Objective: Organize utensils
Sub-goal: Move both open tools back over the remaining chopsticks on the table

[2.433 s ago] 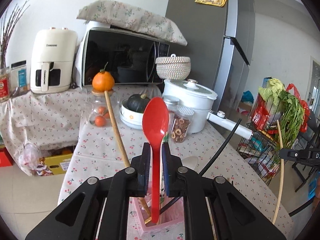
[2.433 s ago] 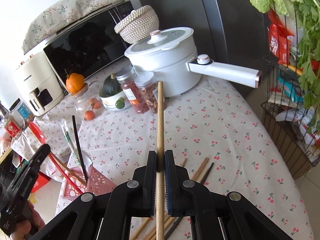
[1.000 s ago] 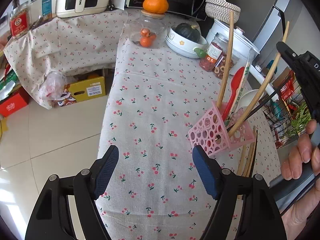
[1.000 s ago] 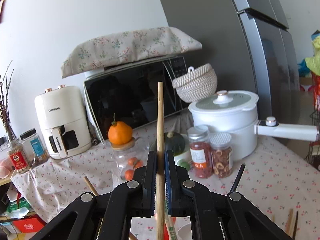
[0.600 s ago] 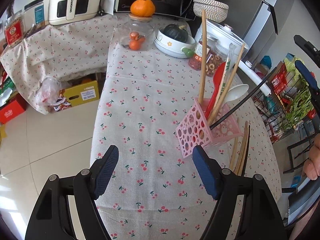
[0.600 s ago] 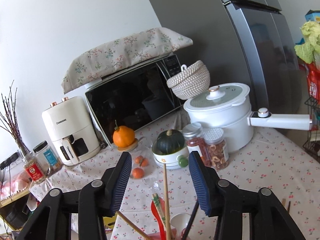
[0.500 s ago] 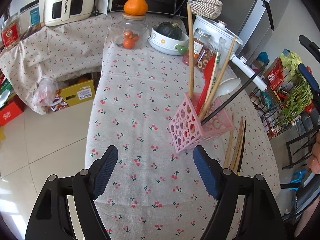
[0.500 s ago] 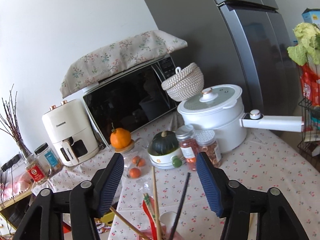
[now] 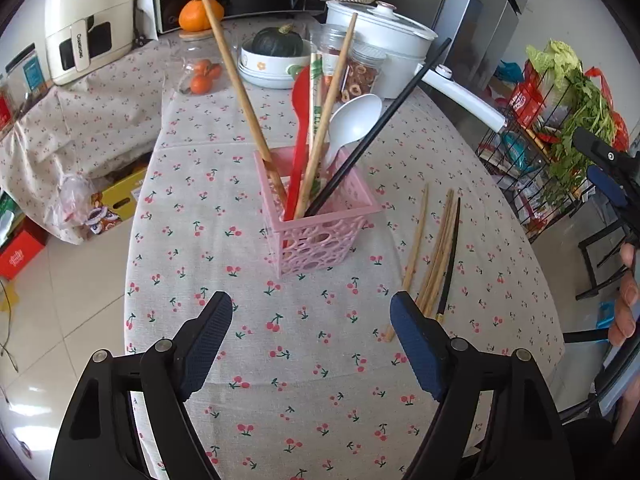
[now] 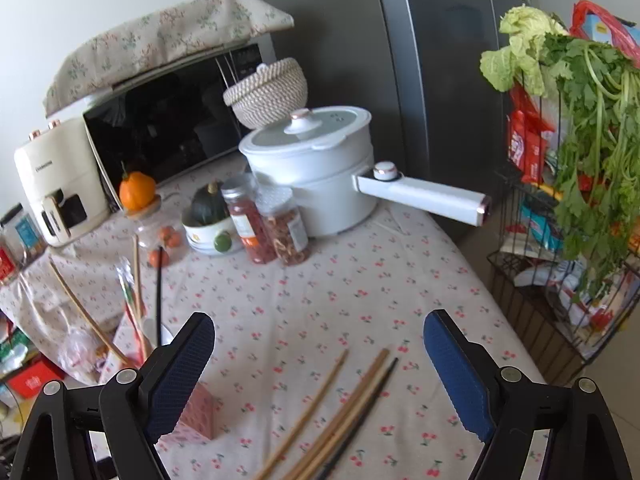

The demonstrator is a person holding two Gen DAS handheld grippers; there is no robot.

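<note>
A pink perforated utensil basket (image 9: 320, 236) stands mid-table and holds a red spoon (image 9: 299, 136), a white spoon (image 9: 352, 120), wooden chopsticks (image 9: 240, 80) and a black chopstick (image 9: 384, 120). Several loose chopsticks (image 9: 434, 256) lie on the cloth to its right; they also show in the right wrist view (image 10: 340, 412). My left gripper (image 9: 310, 320) is open and empty, in front of the basket. My right gripper (image 10: 318, 336) is open and empty above the loose chopsticks; it shows at the left wrist view's right edge (image 9: 604, 164). The basket's corner (image 10: 196, 416) sits behind its left finger.
At the table's far end stand a white pot with a long handle (image 10: 316, 172), two spice jars (image 10: 268, 224), a bowl with a squash (image 10: 208, 220), a jar under an orange (image 10: 138, 192), a microwave (image 10: 168, 116) and an air fryer (image 10: 52, 188). A wire rack with greens (image 10: 568, 200) stands right.
My left gripper let go of the red spoon in the basket and drew back. My right gripper dropped its wooden chopstick into the basket, opened, and swung right over the loose chopsticks.
</note>
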